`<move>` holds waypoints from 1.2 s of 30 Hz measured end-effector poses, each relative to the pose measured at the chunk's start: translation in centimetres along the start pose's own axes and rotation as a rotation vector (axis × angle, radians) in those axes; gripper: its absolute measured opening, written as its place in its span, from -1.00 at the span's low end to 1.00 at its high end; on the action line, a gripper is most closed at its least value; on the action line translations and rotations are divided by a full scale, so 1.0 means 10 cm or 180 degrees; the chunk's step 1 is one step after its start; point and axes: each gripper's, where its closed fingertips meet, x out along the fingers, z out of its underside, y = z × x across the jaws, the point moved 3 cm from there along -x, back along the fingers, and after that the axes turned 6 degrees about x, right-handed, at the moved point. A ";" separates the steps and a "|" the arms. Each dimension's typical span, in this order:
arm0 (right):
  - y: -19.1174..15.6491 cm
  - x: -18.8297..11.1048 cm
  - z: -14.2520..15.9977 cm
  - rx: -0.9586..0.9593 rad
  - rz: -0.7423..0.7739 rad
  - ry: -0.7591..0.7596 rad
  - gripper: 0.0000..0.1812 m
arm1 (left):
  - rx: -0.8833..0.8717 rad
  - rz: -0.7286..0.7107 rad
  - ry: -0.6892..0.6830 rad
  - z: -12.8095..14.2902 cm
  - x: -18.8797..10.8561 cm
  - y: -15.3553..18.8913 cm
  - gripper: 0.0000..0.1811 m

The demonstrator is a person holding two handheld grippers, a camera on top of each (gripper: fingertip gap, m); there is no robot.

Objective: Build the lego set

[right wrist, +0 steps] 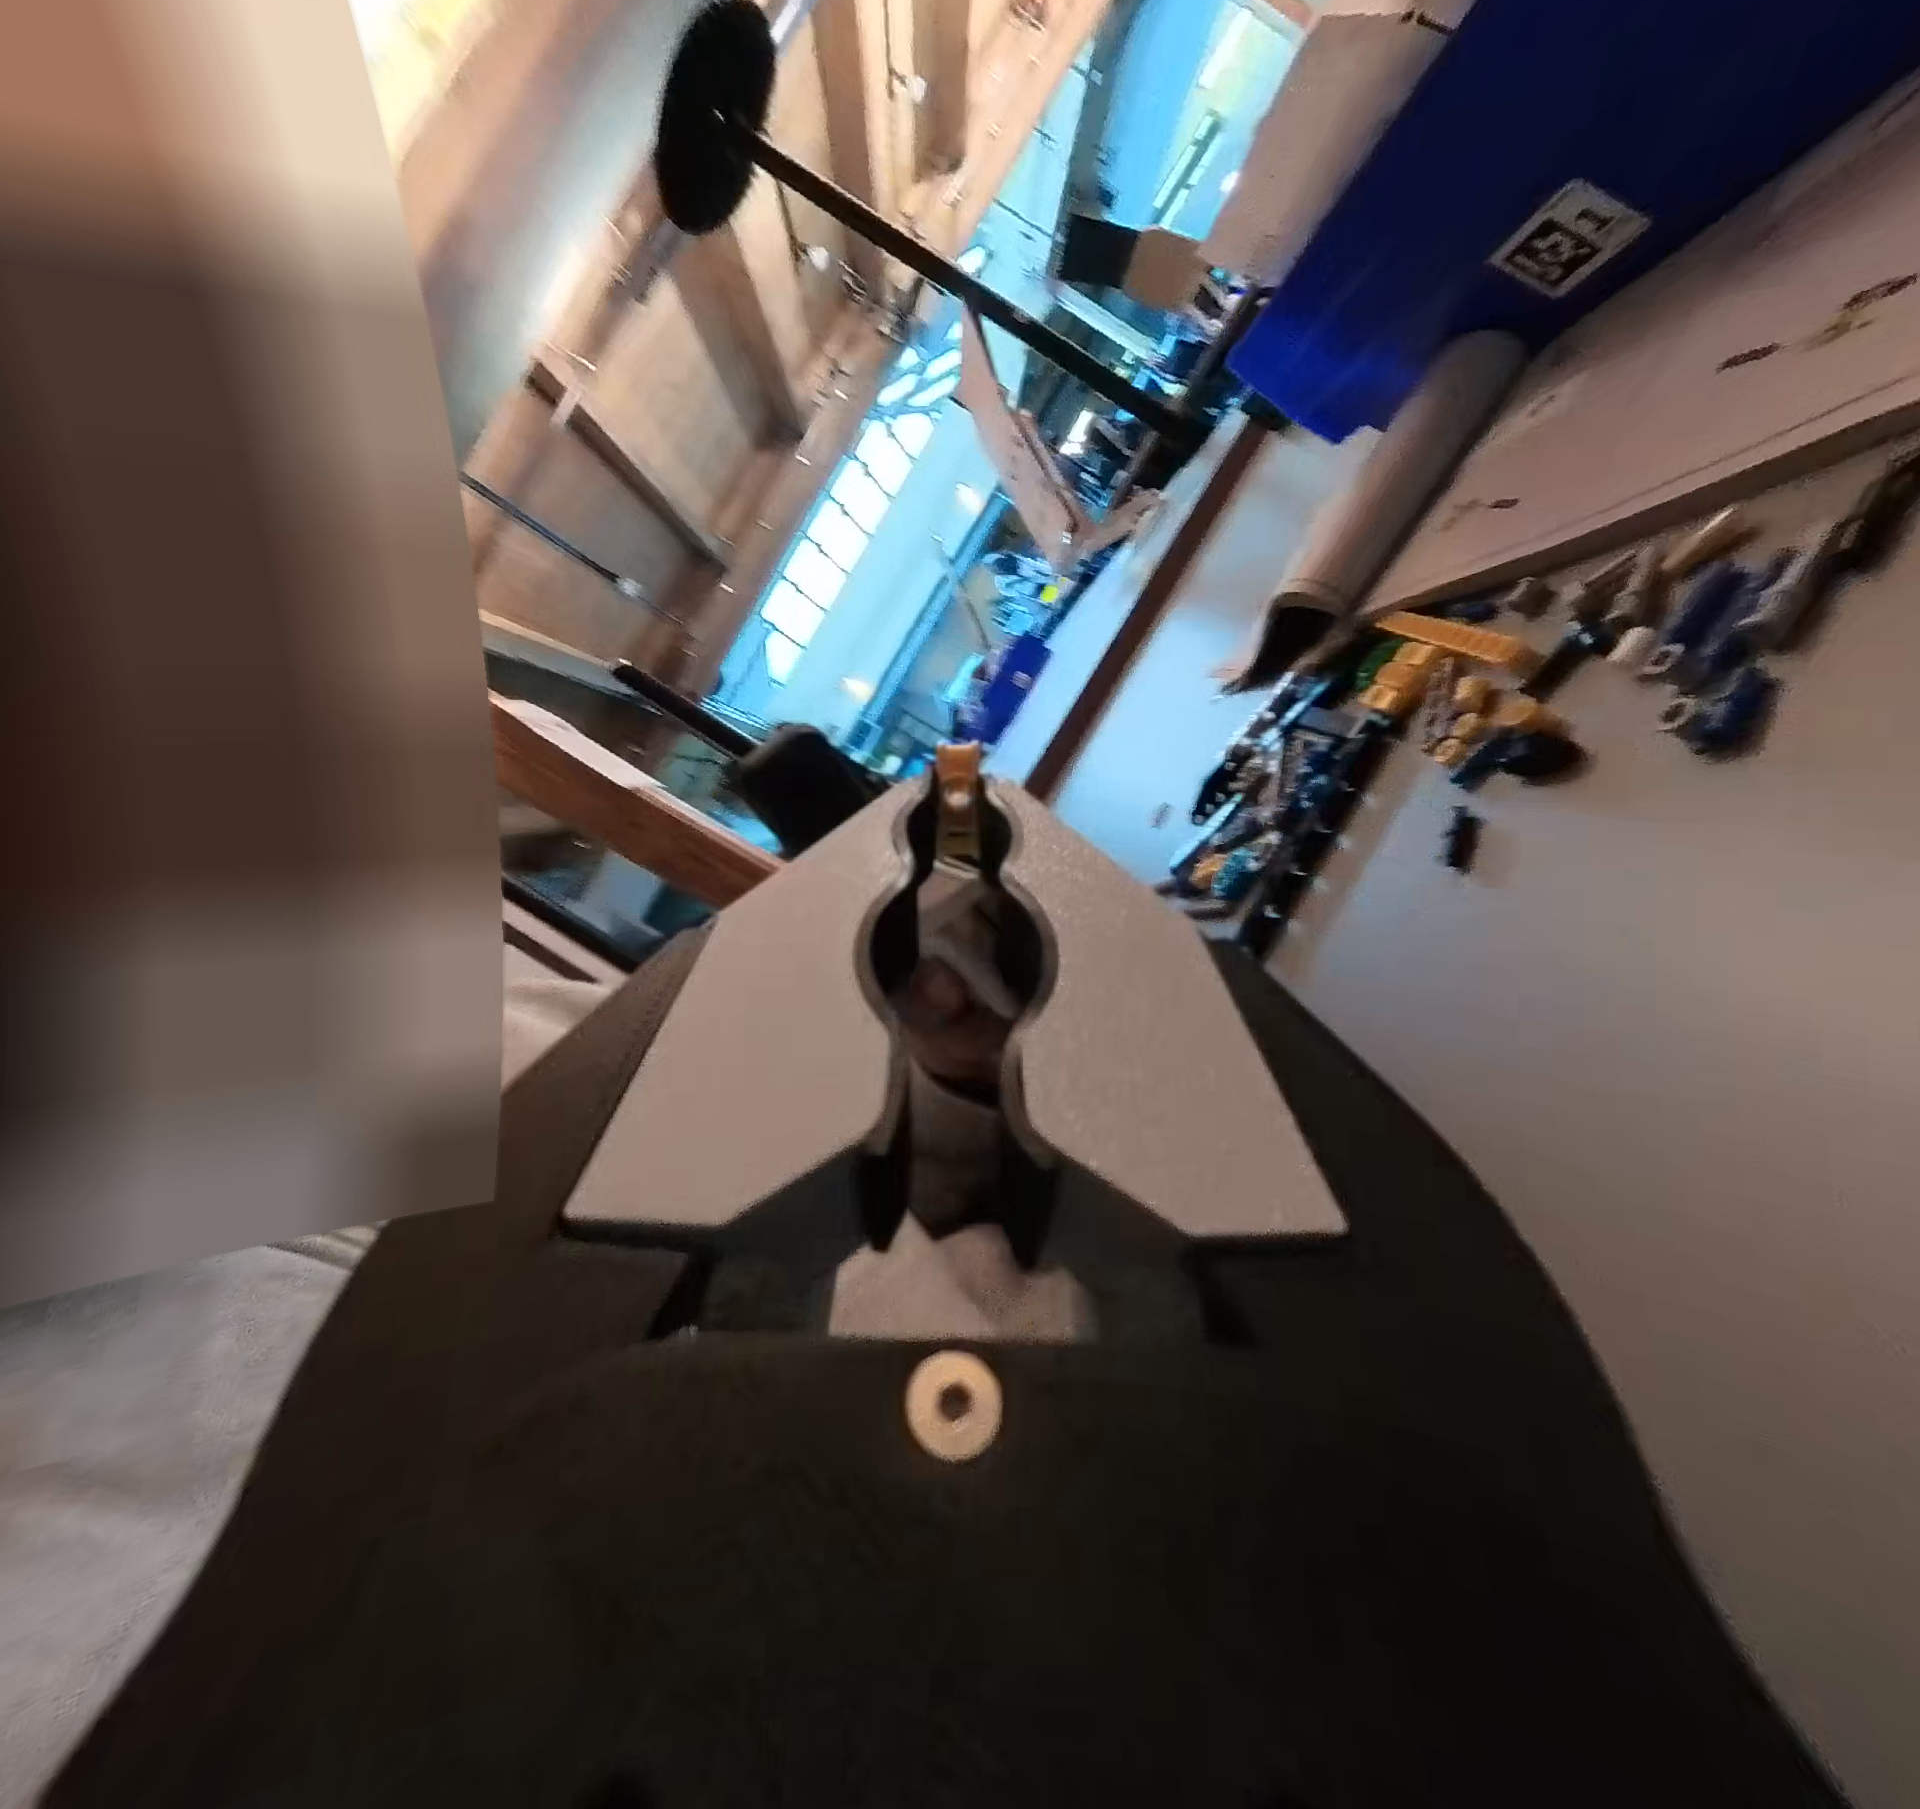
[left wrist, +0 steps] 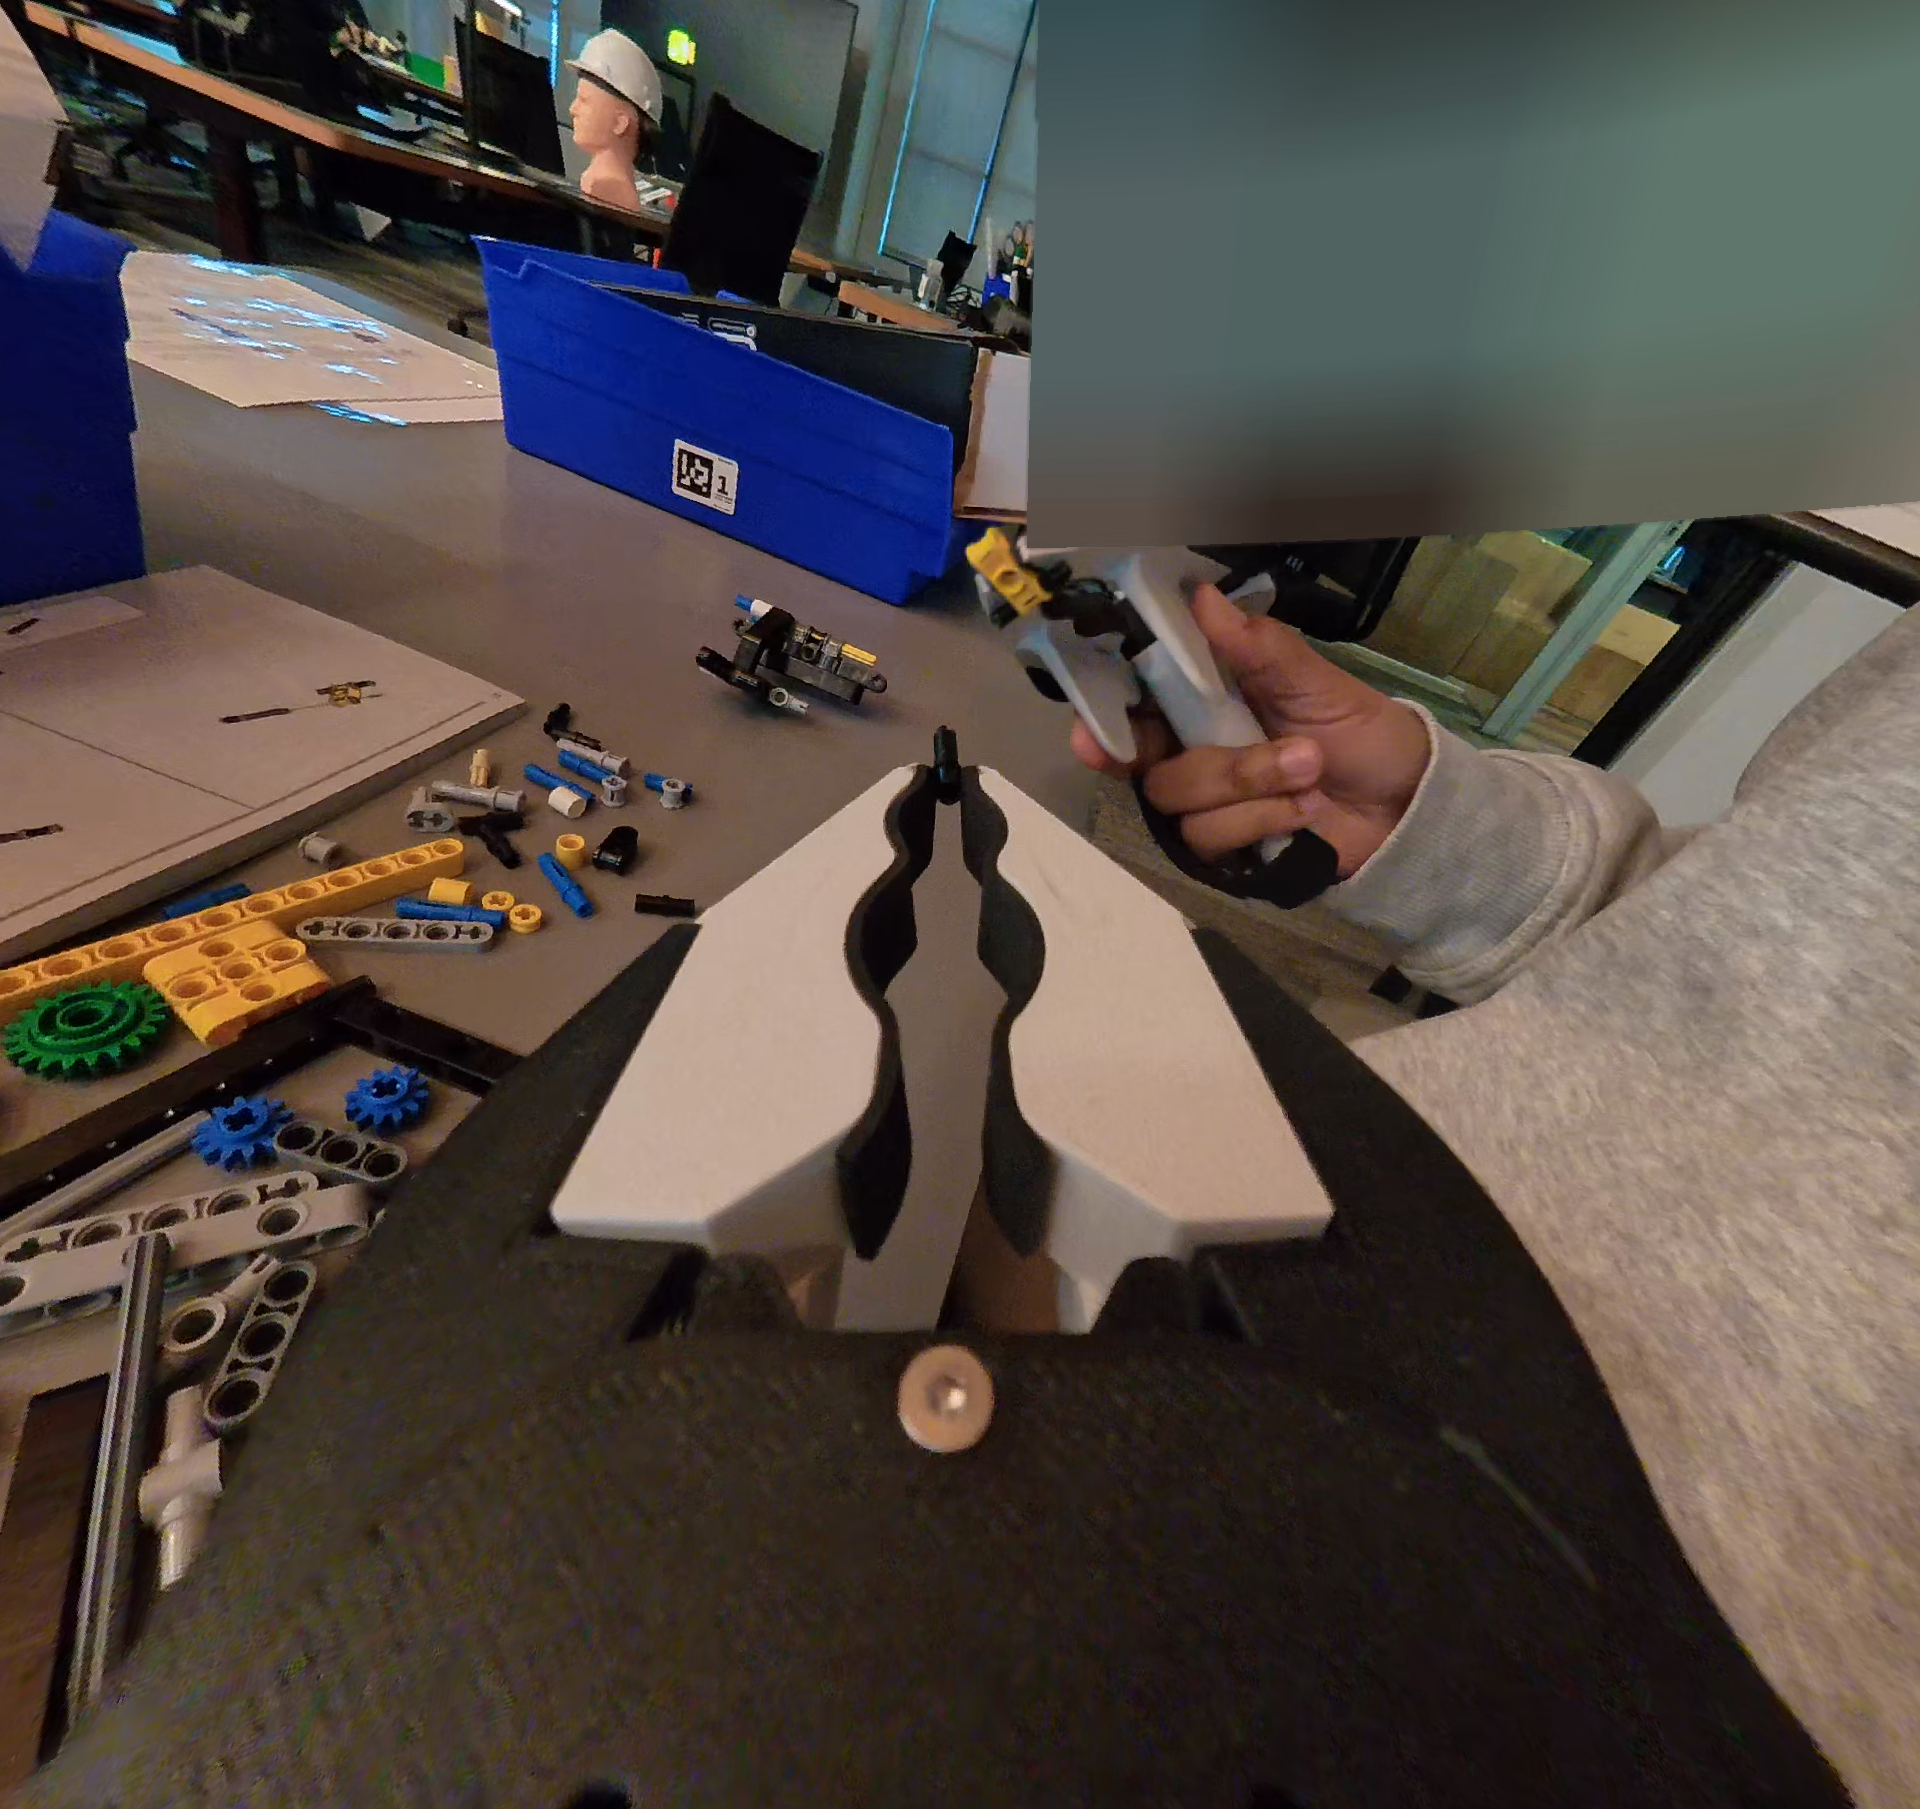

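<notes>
My left gripper [left wrist: 945, 772] is shut on a small black pin [left wrist: 944, 757] and holds it above the grey table [left wrist: 416, 533]. My right gripper [right wrist: 958, 803] is shut on a small yellow and black piece [right wrist: 956, 798]; in the left wrist view it [left wrist: 1003, 580] is raised at the right, held by a hand [left wrist: 1278, 751], tilted steeply. A small black sub-assembly [left wrist: 795, 663] lies on the table beyond my left gripper. Loose blue, grey, yellow and black pins [left wrist: 561, 824] lie to the left. The right wrist view is blurred.
An open instruction booklet [left wrist: 208, 720] lies at left. A yellow beam [left wrist: 249, 912], green gear [left wrist: 83, 1027], blue gears [left wrist: 384, 1099] and grey liftarms [left wrist: 187, 1229] lie at lower left. A blue bin [left wrist: 727, 429] stands behind. A grey sleeve [left wrist: 1662, 1136] fills the right. About 7 centimeters separates my left fingertips from my right. The small black sub-assembly [left wrist: 795, 663] sits 15 centimeters or so from the ends of my right fingers.
</notes>
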 end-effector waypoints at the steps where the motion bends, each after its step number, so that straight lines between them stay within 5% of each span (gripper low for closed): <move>1: 0.01 0.01 0.01 -0.0086 0.0082 -0.0026 -0.95 | -0.0004 0.0002 0.0002 0.00 0.00 0.00 -0.97; 36: 0.28 0.08 0.17 -0.1027 0.1010 -0.0433 -0.95 | -0.0149 0.0015 -0.0003 0.02 0.00 -0.04 -0.97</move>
